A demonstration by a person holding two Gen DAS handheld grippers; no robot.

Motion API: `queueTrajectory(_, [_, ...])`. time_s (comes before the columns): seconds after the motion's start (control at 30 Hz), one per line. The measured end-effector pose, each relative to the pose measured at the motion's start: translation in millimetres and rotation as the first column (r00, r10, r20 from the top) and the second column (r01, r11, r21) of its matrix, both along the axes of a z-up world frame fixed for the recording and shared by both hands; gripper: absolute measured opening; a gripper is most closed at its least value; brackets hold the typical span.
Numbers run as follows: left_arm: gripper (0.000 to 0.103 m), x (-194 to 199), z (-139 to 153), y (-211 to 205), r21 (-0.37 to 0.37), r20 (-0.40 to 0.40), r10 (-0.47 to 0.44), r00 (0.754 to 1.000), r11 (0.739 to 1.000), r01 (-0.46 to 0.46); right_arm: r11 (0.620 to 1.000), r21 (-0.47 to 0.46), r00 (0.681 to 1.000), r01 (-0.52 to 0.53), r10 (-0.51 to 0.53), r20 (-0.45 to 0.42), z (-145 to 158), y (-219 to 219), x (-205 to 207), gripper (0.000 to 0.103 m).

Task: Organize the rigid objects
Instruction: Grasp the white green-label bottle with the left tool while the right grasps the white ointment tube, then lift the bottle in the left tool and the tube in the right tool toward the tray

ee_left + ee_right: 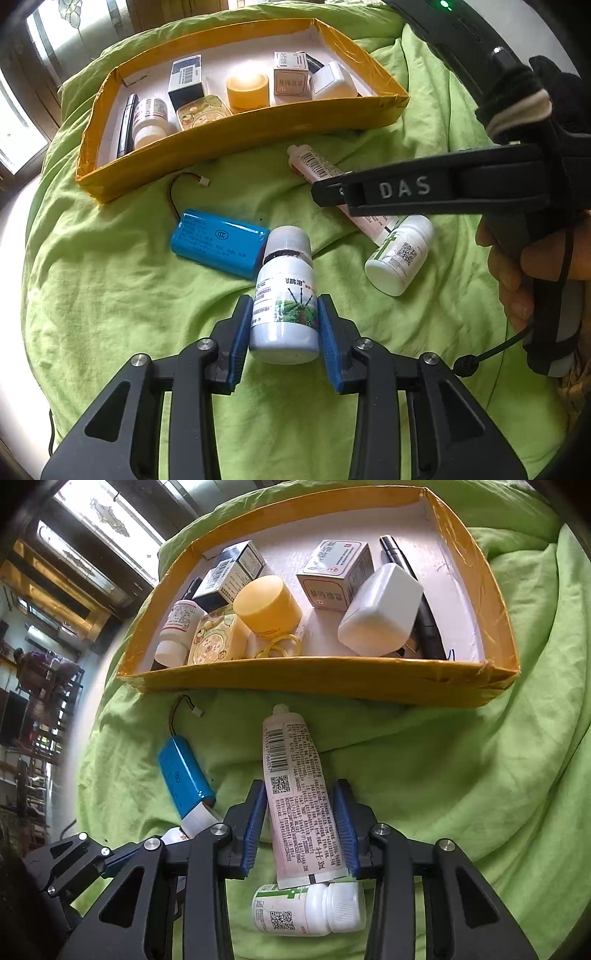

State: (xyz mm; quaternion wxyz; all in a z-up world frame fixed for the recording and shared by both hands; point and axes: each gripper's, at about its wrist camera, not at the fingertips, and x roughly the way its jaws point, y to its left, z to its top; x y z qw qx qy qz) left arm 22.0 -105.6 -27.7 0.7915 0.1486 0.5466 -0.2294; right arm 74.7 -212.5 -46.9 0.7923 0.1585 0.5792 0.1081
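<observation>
Inspection at this moment. My left tongs [282, 325] straddle the white bottle with the green label [284, 295], which lies on the green bedcover [110, 295] with its cap against the blue battery pack [219, 242]. The blue pads sit at its sides, but I cannot tell whether they press or merely flank it. My right tongs [301, 819] straddle the white tube [299, 794] in the same way; a narrow gap seems to show at the left pad, so contact is again not settled. The tube's crimped end rests on a second white bottle [306, 908]. The yellow-walled box [332, 679], already holding several items, stands beyond, just past the tube's cap.

Risks, as I judge them:
- The bedcover is soft and creased; a downward press may sink and roll the bottle out of the pads.
- The bottle is round and smooth; a light grip could let it slip on lifting.
- Lifting the tube may drag or roll the bottle beneath it.
- Both tools work close together and could collide.
- The box is crowded; a careless drop may topple items.
</observation>
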Motion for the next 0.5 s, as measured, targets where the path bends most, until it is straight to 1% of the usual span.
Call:
queueTrajectory(0.07, [0.033,4.5,-1.6,-9.9,0.027,0.004,-0.016,1.000,1.000,0.016,1.000,-0.017,1.000,-0.008,0.008,0.009,0.1,4.1,1.2,0.033])
queueTrajectory(0.17, [0.033,11.1,-7.1,-20.5,0.060,-0.008,-0.025,1.000,0.998,0.026,1.000,-0.019,1.000,-0.013,0.013,0.005,-2.6,6.5,3.8,0.033])
queueTrajectory(0.3, [0.033,19.5,-8.9,-27.4,0.056,-0.016,-0.015,1.000,0.998,0.016,1.000,-0.021,1.000,-0.019,0.020,0.006,-4.8,9.0,5.7,0.033])
queueTrajectory(0.4, [0.032,22.0,-6.8,-26.8,0.030,0.005,0.008,1.000,1.000,-0.008,0.999,-0.026,1.000,-0.019,0.019,0.010,-4.6,10.0,5.7,0.031])
queueTrajectory(0.5, [0.032,19.5,2.5,-15.7,-0.045,0.034,0.053,0.998,0.998,-0.051,1.000,-0.012,0.999,0.003,-0.003,0.043,1.0,7.8,2.4,0.029])
